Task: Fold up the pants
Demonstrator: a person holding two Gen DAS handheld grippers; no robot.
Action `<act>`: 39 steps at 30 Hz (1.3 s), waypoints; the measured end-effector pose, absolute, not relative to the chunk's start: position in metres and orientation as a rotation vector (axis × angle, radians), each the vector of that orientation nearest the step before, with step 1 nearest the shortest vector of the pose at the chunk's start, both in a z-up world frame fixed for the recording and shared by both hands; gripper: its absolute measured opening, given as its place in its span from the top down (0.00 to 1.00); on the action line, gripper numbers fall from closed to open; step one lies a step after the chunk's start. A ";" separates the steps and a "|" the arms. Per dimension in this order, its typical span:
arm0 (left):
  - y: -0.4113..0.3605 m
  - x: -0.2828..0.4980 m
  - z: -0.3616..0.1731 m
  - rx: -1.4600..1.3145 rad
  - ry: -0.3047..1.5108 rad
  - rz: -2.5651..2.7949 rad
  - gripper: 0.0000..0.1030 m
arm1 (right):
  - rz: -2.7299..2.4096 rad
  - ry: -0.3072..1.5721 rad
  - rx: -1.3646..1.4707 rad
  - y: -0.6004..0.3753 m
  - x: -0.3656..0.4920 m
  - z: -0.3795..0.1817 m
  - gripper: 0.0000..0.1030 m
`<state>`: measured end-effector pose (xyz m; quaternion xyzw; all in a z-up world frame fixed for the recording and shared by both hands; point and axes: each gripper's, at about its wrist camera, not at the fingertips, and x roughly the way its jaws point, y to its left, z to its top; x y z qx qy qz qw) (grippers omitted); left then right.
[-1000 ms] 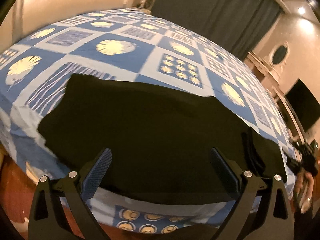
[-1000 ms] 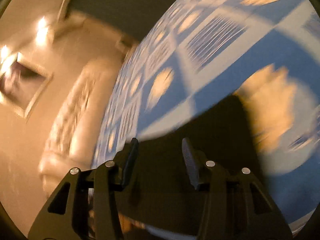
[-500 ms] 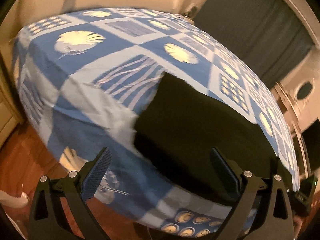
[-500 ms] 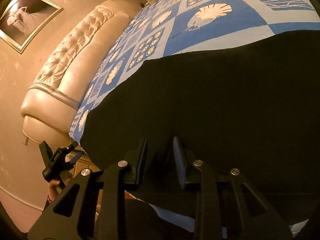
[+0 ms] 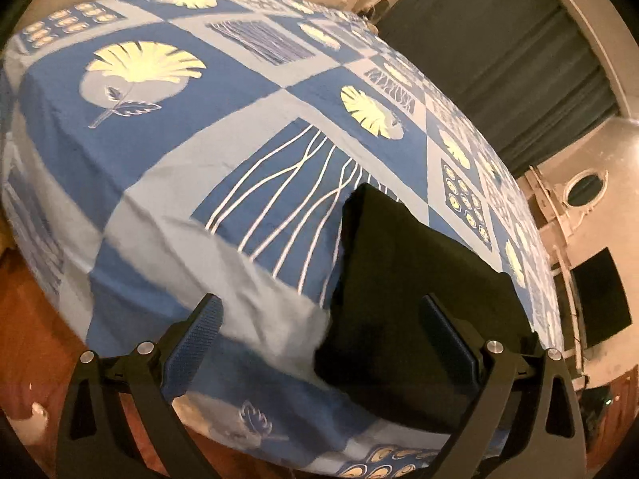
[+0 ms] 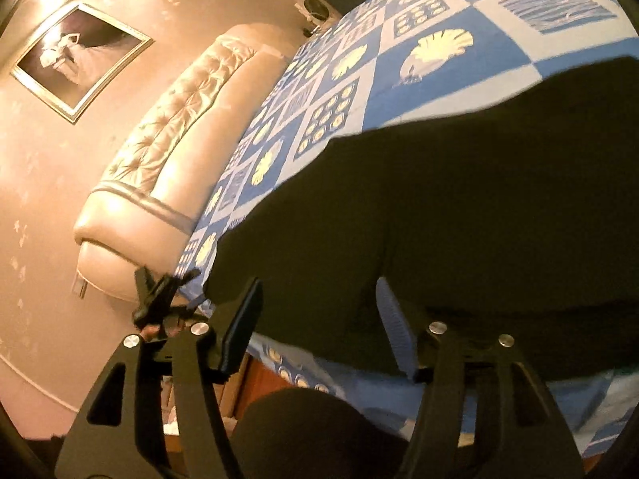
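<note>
1. Black pants [image 5: 403, 299] lie flat on the blue patterned bedspread [image 5: 167, 127], near the bed's front edge, looking like a folded dark slab with a squared-off left end.
2. Right gripper [image 6: 319, 319] has changed: half a second ago its fingers were close together over the cloth, now they stand well apart with nothing between them. Reads as a release; the pants sit on the bed under it.
3. Left gripper [image 5: 319, 343] is spread wide and empty, same as in both earlier views. What shifted is its aim: a second ago it faced the broad middle of the pants, now it points at the left end, with bare bedspread filling most of the view.
4. Right view also shows the left gripper [image 6: 159, 299] off the pants' far end, beside the padded headboard [image 6: 175, 127].
5. Judgement: one fold has probably just been laid down and let go. Both tools are free, so a fresh grab at the left end likely comes next.
6. Fold count unclear; black cloth hides layers.
</note>
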<state>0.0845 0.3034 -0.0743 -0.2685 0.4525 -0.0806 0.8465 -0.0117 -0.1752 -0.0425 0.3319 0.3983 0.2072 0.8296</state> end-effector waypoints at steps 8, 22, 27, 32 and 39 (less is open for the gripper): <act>0.312 0.090 -0.083 -0.660 0.983 -0.277 0.06 | 0.454 0.883 0.724 -0.166 -0.022 -0.058 0.38; 0.296 0.093 -0.098 -0.934 0.963 -0.553 0.06 | 0.466 0.907 0.712 -0.162 -0.020 -0.065 0.35; 0.298 0.087 -0.110 -1.050 0.949 -0.564 0.28 | 0.473 0.905 0.720 -0.162 -0.019 -0.066 0.32; 0.301 0.089 -0.133 -1.171 0.994 -0.506 0.81 | 0.476 0.903 0.731 -0.163 -0.018 -0.068 0.32; 0.295 0.083 -0.098 -1.118 0.889 -0.517 0.85 | 0.478 0.896 0.736 -0.165 -0.018 -0.069 0.32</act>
